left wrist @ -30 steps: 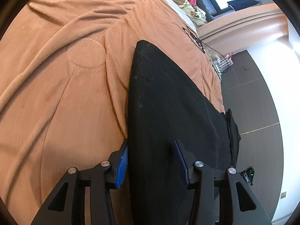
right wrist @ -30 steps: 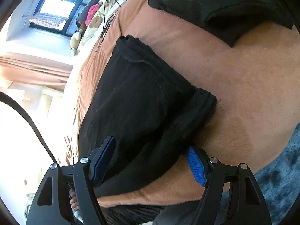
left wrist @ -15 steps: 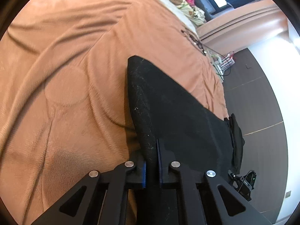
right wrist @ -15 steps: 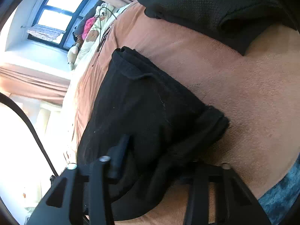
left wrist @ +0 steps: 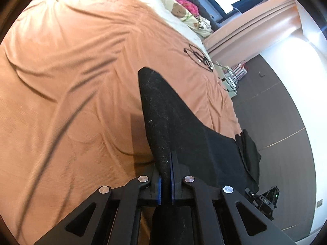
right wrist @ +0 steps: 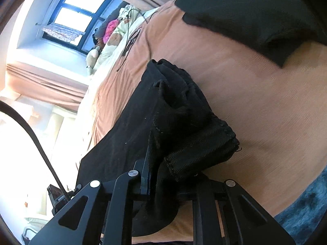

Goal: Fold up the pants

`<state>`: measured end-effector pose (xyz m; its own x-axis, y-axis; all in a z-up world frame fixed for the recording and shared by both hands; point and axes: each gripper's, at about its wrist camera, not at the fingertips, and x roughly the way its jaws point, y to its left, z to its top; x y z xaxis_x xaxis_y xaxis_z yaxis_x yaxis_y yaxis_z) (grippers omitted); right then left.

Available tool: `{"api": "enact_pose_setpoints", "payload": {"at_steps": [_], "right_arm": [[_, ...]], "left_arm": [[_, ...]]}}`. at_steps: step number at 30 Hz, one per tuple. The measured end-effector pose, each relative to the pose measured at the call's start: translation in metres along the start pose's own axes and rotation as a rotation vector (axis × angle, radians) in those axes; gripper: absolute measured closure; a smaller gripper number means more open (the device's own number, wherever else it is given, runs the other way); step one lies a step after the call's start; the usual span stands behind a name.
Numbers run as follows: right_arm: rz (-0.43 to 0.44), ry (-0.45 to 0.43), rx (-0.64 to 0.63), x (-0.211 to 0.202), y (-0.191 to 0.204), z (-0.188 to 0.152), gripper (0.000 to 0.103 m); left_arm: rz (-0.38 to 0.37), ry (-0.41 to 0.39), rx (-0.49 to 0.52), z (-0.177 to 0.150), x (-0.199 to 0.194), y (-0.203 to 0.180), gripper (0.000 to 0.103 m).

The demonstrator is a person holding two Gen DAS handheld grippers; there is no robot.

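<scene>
Black pants (left wrist: 173, 122) lie lengthwise on an orange-brown bedspread (left wrist: 71, 81), running away from me toward the bed's far side. My left gripper (left wrist: 166, 175) is shut on a raised ridge of the pants, and cloth fills the narrow gap between its blue pads. In the right wrist view the pants (right wrist: 126, 130) end in a thick ribbed hem (right wrist: 204, 147), bunched up. My right gripper (right wrist: 169, 181) is closing on that bunch, with its left finger (right wrist: 145, 173) pressed into the cloth and its right finger buried under the fabric.
A second black garment (right wrist: 255, 16) lies further off on the bedspread (right wrist: 265, 102). A thin black cable (left wrist: 199, 58) loops on the bed past the pants. Soft toys and pillows (left wrist: 179, 10) sit at the head. Dark floor (left wrist: 286, 122) and a blue rug (right wrist: 306, 210) border the bed.
Both grippers went from wide open around the pants to closed on them. The left one has risen and pulled the cloth into a ridge. The right one has bunched the hem.
</scene>
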<state>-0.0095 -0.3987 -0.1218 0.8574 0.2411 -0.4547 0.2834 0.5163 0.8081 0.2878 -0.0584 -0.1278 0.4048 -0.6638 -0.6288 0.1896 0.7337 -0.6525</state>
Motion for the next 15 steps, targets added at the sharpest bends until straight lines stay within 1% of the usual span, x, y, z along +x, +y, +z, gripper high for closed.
{"api": "enact_pose_setpoints", "payload": {"at_steps": [3,9,12,15], "right_arm": [[0.009,0.022,-0.01,0.005,0.003,-0.007,0.09],[0.022,0.062,-0.04,0.027,0.026,-0.027,0.091],[0.022,0.092,-0.057,0.039,0.038,-0.038,0.09],[0.026,0.111,-0.077,0.047,0.048,-0.036,0.09]], "left_arm": [[0.009,-0.02,-0.013,0.006,-0.017,0.015,0.097],[0.041,-0.045,-0.031,0.016,-0.05,0.049,0.097],[0.044,-0.065,-0.055,0.019,-0.067,0.067,0.097],[0.056,-0.079,-0.073,0.022,-0.081,0.083,0.097]]}}
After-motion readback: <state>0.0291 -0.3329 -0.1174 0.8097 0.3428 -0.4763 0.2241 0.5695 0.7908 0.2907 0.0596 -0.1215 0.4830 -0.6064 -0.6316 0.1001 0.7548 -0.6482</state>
